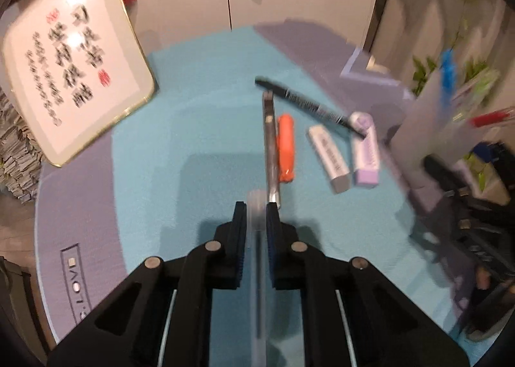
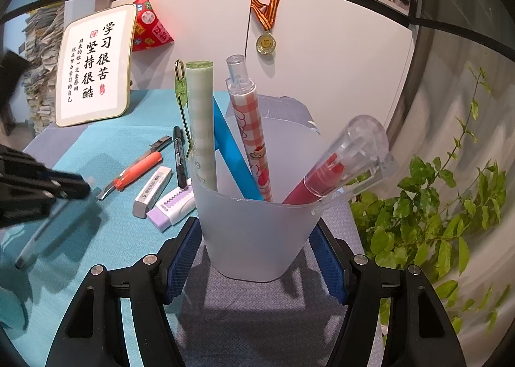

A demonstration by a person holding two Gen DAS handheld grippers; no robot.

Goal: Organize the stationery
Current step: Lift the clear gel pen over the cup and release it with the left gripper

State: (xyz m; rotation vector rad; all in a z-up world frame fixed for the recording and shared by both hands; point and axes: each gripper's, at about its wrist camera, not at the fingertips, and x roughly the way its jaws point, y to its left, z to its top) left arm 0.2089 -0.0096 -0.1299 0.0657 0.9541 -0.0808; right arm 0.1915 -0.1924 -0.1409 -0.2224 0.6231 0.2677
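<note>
My left gripper (image 1: 256, 212) is shut on a clear pen (image 1: 257, 238) and holds it above the blue mat (image 1: 199, 148); it shows blurred in the right wrist view (image 2: 74, 188). Ahead lie an orange utility knife (image 1: 285, 148), a black marker (image 1: 309, 106), a white eraser (image 1: 328, 154) and a purple eraser (image 1: 365, 154). My right gripper (image 2: 254, 257) grips a frosted pen cup (image 2: 257, 228) between its blue pads. The cup holds a green pen (image 2: 201, 122), a blue pen (image 2: 235, 161), a checked pen (image 2: 252, 129) and a red pen (image 2: 334, 167).
A framed calligraphy sign (image 1: 74, 55) leans at the mat's back left, also in the right wrist view (image 2: 95, 68). A green plant (image 2: 450, 206) stands right of the cup. A medal (image 2: 266, 42) hangs on the white cabinet behind. Stacked papers (image 2: 38, 71) are far left.
</note>
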